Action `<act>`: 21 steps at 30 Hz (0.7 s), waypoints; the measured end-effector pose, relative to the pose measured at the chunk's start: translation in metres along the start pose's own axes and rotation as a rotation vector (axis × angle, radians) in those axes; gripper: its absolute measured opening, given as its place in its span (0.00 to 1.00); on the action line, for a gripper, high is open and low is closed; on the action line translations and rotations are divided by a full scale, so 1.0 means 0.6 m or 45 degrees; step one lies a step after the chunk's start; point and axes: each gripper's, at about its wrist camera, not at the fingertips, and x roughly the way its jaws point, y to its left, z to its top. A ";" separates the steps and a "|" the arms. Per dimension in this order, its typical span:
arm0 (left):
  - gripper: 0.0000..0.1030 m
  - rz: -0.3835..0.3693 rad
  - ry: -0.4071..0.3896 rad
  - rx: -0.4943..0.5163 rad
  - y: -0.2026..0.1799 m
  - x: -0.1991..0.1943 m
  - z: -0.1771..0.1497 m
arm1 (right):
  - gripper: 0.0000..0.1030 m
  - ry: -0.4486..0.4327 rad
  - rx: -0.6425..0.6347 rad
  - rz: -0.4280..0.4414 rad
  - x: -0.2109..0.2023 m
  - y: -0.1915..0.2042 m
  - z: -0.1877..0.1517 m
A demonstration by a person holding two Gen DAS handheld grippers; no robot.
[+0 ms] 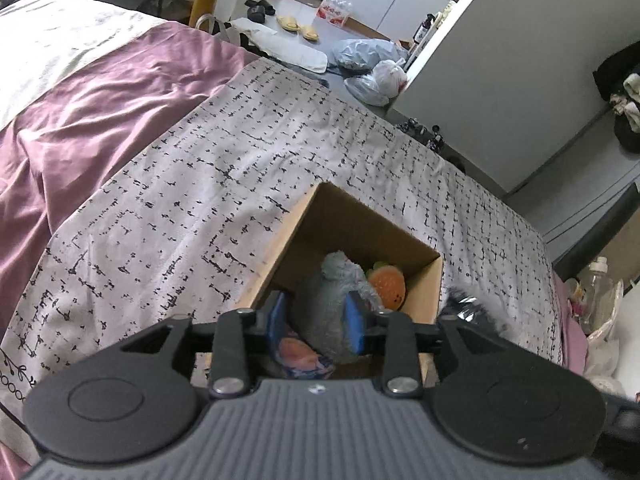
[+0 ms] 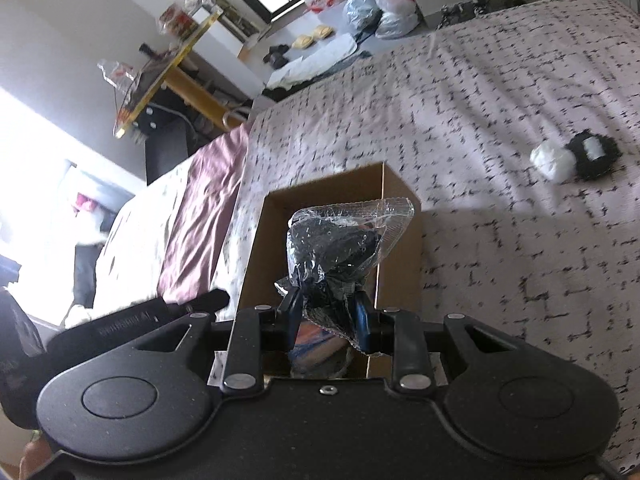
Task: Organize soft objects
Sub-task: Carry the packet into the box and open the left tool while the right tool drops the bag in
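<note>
An open cardboard box (image 1: 360, 224) stands on the patterned bedsheet (image 1: 200, 184). Inside it lie a grey-blue plush toy (image 1: 324, 300), an orange burger plush (image 1: 386, 286) and a pink and blue soft item (image 1: 300, 354). My left gripper (image 1: 316, 320) hangs over the box, open, its blue pads (image 1: 276, 316) on either side of the grey plush without squeezing it. My right gripper (image 2: 328, 316) is shut on a clear plastic bag with a black soft item inside (image 2: 336, 240), held above the box (image 2: 320, 196). That bag (image 1: 468, 306) also shows at the box's right edge.
A white soft ball (image 2: 554, 162) and a black item (image 2: 594, 156) lie on the sheet to the right. A purple blanket (image 1: 80, 112) covers the bed's left part. Plastic bags (image 1: 372, 64) and slippers (image 1: 298, 26) are on the floor beyond. A bottle (image 1: 596, 292) stands beside the bed.
</note>
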 end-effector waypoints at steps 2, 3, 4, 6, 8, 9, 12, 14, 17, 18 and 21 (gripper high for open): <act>0.41 -0.004 -0.016 -0.007 0.003 -0.007 0.002 | 0.27 0.015 -0.001 -0.007 0.006 0.004 -0.005; 0.44 -0.004 -0.021 -0.011 0.003 -0.008 0.005 | 0.27 0.022 0.002 -0.008 0.008 0.006 -0.007; 0.47 -0.004 -0.027 -0.018 0.005 -0.011 0.006 | 0.27 0.030 0.002 -0.006 0.010 0.008 -0.009; 0.50 -0.003 -0.026 -0.026 0.007 -0.014 0.010 | 0.32 0.048 -0.004 0.000 0.014 0.012 -0.013; 0.55 0.007 -0.016 -0.020 0.008 -0.014 0.013 | 0.39 0.057 0.002 0.001 0.015 0.015 -0.014; 0.62 0.013 -0.012 -0.015 0.007 -0.014 0.014 | 0.43 0.062 -0.005 -0.008 0.014 0.016 -0.015; 0.72 0.022 -0.006 -0.010 0.007 -0.014 0.015 | 0.49 0.047 -0.021 -0.050 0.010 0.015 -0.016; 0.75 0.023 0.006 -0.008 0.005 -0.013 0.014 | 0.49 0.047 0.000 -0.053 0.006 0.008 -0.014; 0.77 0.033 0.025 0.002 0.002 -0.011 0.013 | 0.49 0.038 0.014 -0.066 -0.002 -0.001 -0.009; 0.77 0.032 0.026 0.007 0.000 -0.010 0.012 | 0.49 0.031 0.018 -0.068 -0.007 -0.005 -0.007; 0.80 0.027 0.025 0.026 -0.010 -0.010 0.011 | 0.49 0.014 0.023 -0.064 -0.018 -0.014 0.000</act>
